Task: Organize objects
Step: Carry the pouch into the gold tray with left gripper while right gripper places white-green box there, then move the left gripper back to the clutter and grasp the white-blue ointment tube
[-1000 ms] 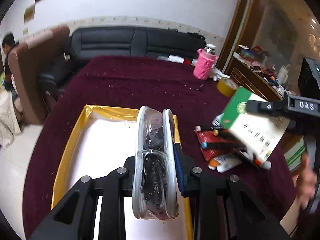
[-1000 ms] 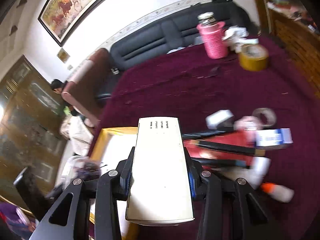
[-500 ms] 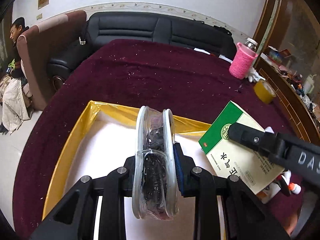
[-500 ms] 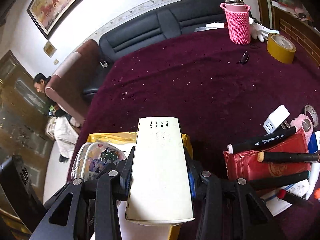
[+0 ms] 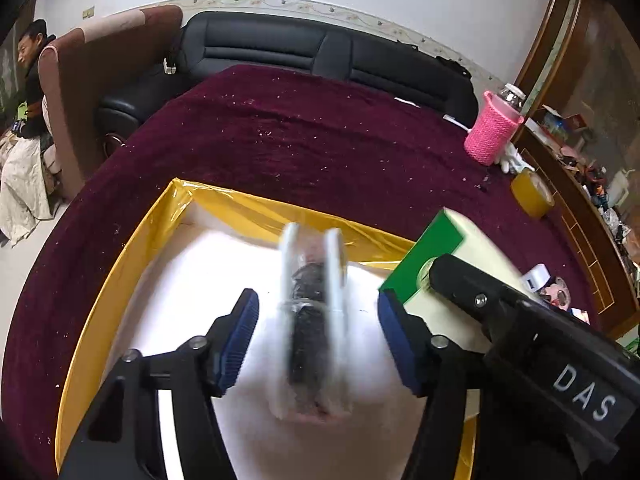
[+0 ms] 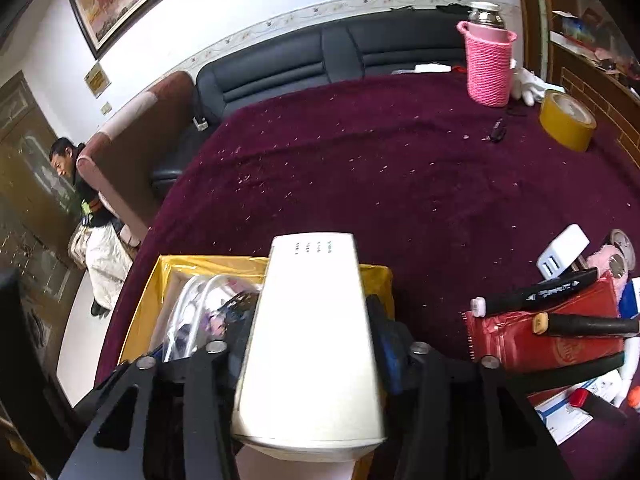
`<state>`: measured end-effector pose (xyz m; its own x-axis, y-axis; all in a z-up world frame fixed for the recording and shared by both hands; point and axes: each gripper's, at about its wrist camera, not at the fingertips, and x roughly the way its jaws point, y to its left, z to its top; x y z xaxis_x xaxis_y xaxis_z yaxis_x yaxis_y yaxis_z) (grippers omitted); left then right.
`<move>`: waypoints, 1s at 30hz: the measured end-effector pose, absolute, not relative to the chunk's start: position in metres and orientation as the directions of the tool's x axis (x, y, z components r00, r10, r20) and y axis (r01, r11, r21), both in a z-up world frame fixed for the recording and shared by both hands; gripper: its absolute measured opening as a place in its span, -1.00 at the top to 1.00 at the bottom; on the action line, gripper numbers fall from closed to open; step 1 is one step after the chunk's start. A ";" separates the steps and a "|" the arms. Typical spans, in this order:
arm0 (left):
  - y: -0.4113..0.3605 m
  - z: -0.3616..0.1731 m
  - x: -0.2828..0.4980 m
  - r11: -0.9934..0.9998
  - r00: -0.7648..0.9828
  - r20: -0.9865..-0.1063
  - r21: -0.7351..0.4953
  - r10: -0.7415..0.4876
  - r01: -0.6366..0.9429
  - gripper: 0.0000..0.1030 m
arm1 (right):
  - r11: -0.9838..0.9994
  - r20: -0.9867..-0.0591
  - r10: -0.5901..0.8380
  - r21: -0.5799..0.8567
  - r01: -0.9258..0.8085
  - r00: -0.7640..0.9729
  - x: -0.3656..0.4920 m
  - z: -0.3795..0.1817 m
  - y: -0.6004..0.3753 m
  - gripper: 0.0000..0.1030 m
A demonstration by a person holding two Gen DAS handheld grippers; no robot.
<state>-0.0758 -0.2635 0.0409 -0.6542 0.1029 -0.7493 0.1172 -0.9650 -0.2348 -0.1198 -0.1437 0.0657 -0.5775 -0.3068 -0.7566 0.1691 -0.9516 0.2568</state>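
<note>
My left gripper (image 5: pixel 318 340) is open over the yellow-rimmed white box (image 5: pixel 152 224). A clear round case (image 5: pixel 314 320) with dark contents is blurred between its blue pads (image 5: pixel 240 336), free of them. My right gripper (image 6: pixel 310 344) is shut on a cream and green carton (image 6: pixel 312 340), held at the box's right rim (image 6: pixel 376 276). The carton (image 5: pixel 436 248) and right gripper show at the right of the left wrist view. The clear case (image 6: pixel 204 304) also shows in the right wrist view, inside the box.
The table has a maroon cloth (image 6: pixel 380 168). A pink knitted bottle (image 6: pixel 490 66) and yellow tape roll (image 6: pixel 566 120) stand far right. Markers (image 6: pixel 540 292), a red packet (image 6: pixel 540 344), a white charger (image 6: pixel 562 254) and papers lie right of the box. A sofa (image 5: pixel 320 52) is behind.
My left gripper has opened and let go of the clear case, which is dropping into the box. My right gripper has brought the carton left to the box's right rim.
</note>
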 end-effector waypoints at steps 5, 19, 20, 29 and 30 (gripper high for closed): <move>-0.267 0.050 -0.067 -0.960 -0.654 -0.753 -0.234 0.081 0.151 -0.33 | -0.948 -0.717 -0.319 0.244 0.206 -0.620 -0.109 0.083 -0.141 -0.35; -0.265 0.107 0.013 -0.962 -0.724 -0.690 -0.196 -0.002 0.190 -0.53 | -0.937 -0.647 -0.350 0.253 0.242 -0.677 -0.047 0.118 -0.074 -0.60; -0.258 0.111 0.018 -0.964 -0.733 -0.681 -0.194 0.001 0.179 -0.55 | -0.943 -0.631 -0.332 0.249 0.223 -0.701 -0.039 0.120 -0.057 -0.61; -0.158 0.121 0.050 -0.985 -0.752 -0.643 -0.169 0.145 -0.044 -0.55 | -0.961 -0.468 -0.169 0.275 0.039 -0.867 -0.007 0.122 0.083 -0.86; -0.147 0.119 0.052 -0.987 -0.753 -0.642 -0.151 0.142 -0.057 -0.55 | -0.959 -0.465 -0.141 0.282 0.004 -0.874 -0.007 0.119 0.100 -0.87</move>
